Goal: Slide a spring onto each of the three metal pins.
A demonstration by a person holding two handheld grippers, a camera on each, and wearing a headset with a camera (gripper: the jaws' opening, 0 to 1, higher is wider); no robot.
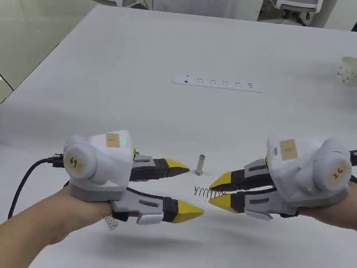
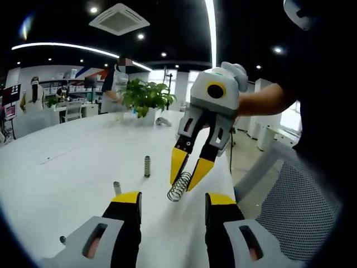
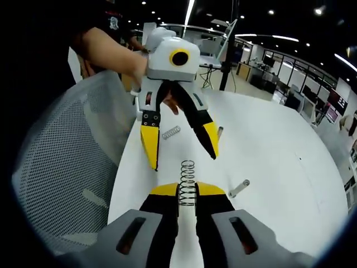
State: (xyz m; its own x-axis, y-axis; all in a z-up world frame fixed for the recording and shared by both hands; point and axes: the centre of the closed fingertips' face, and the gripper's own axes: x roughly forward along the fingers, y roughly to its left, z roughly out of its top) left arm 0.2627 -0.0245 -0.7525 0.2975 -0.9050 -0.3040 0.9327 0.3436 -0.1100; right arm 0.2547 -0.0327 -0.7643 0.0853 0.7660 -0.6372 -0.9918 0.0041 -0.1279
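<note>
My right gripper [image 1: 220, 192] is shut on one end of a small coil spring [image 1: 203, 192], which sticks out level toward my left gripper [image 1: 185, 188]. The left one faces it with open, empty jaws. A bare metal pin [image 1: 200, 164] stands upright on the white table just beyond the two sets of tips. In the right gripper view the held spring [image 3: 188, 181] rises from my shut jaws, and a loose spring [image 3: 171, 132] lies behind the open left gripper [image 3: 181, 156]. In the left gripper view a bare pin [image 2: 117, 187] stands near a pin wearing a spring [image 2: 147, 166].
A white power strip [image 1: 216, 82] lies farther back on the table [image 1: 111, 84]. A black cable [image 1: 25, 181] trails from the left gripper. Another spring [image 1: 111, 222] lies by the left hand. A mesh chair [image 3: 67, 167] stands at the table's near edge.
</note>
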